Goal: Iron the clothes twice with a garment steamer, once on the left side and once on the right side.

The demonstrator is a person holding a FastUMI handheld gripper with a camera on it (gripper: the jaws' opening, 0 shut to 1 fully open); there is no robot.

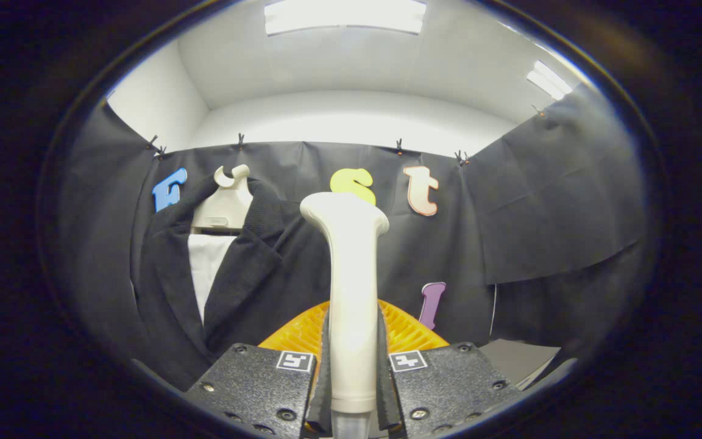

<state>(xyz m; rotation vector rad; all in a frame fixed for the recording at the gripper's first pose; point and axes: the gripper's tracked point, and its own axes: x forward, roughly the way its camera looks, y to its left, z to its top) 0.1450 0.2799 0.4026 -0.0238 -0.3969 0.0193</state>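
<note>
My gripper [351, 366] is shut on the cream handle of a garment steamer [350, 274], which stands upright between the fingers with its head pointing up. A dark jacket [253, 268] over a white shirt [208, 268] hangs on a cream hanger [226, 204] against the booth wall, beyond the fingers and to the left of the steamer. The steamer's head is apart from the jacket, a little to the right of its lapel.
An orange ribbed rack or basket [409, 332] sits just behind the steamer handle, partly hidden by it and by the fingers. A grey flat surface [518, 360] lies low on the right. Black cloth walls close in the back and both sides.
</note>
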